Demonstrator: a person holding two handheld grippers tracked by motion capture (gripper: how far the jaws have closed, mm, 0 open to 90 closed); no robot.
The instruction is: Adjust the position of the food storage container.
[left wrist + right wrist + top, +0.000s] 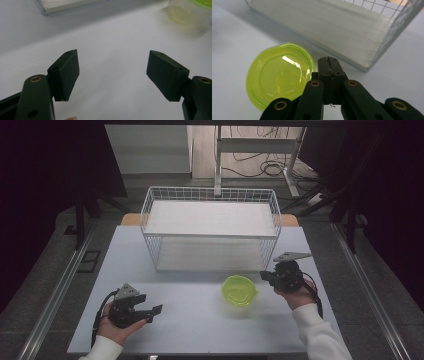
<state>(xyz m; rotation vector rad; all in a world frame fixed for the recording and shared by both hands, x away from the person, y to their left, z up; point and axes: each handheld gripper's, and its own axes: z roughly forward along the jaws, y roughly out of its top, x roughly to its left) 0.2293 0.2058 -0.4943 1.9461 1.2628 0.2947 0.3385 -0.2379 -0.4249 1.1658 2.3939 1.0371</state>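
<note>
A clear tub with a lime-green lid (pixel 239 290) is on the white table (pixel 190 325), in front of the wire basket. In the right gripper view the lid (pixel 279 78) faces the camera just left of my jaws. My right gripper (pixel 263 276) is shut, its pads pressed flat together beside the lid's right rim (pixel 328 61); I see nothing between them. My left gripper (pixel 154 314) rests low at the table's front left, open and empty, its pads (pixel 67 72) wide apart over bare table. The tub (pixel 185 15) shows at that view's far upper right.
A white wire basket (pixel 210 195) with a pale flat floor stands across the back half of the table, its near corner (pixel 368 66) close to my right gripper. Beyond the table are a metal frame and loose cables on the floor (pixel 265 167).
</note>
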